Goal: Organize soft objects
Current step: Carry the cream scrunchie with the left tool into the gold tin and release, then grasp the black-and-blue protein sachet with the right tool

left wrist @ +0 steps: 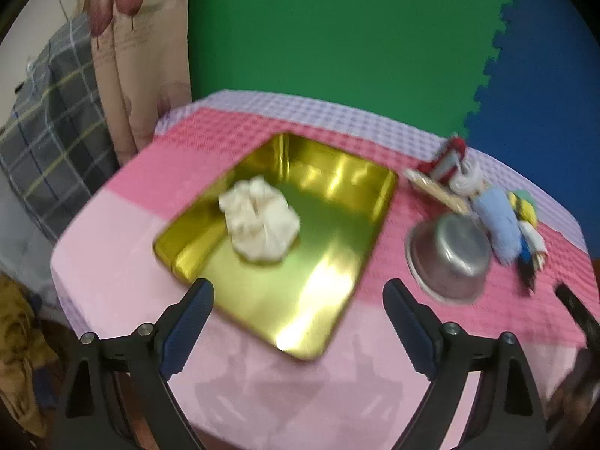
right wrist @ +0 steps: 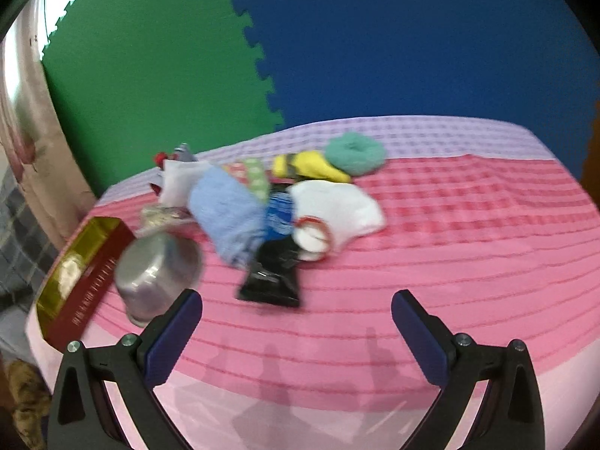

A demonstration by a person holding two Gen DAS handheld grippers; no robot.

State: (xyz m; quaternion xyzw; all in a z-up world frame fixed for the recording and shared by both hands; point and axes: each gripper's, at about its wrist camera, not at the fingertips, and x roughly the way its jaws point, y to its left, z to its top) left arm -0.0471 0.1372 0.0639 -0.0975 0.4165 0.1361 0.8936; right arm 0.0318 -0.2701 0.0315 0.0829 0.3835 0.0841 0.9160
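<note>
While the left gripper hangs above the near edge of the gold tray, its jaws stand wide apart with nothing between them. A crumpled white cloth lies inside the tray. Right of the tray sits an upturned metal bowl, with a blue towel and a white sock beyond. The right gripper is spread too, empty.

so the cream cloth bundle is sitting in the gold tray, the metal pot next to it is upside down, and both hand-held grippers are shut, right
Not quite: both are open. The left wrist view shows the left hand-held gripper with its jaws wide apart and nothing between them, and the right wrist view shows the same for the right hand-held gripper. The rest holds: the cream cloth bundle lies in the gold tray, and the metal pot beside it is upside down.
</note>
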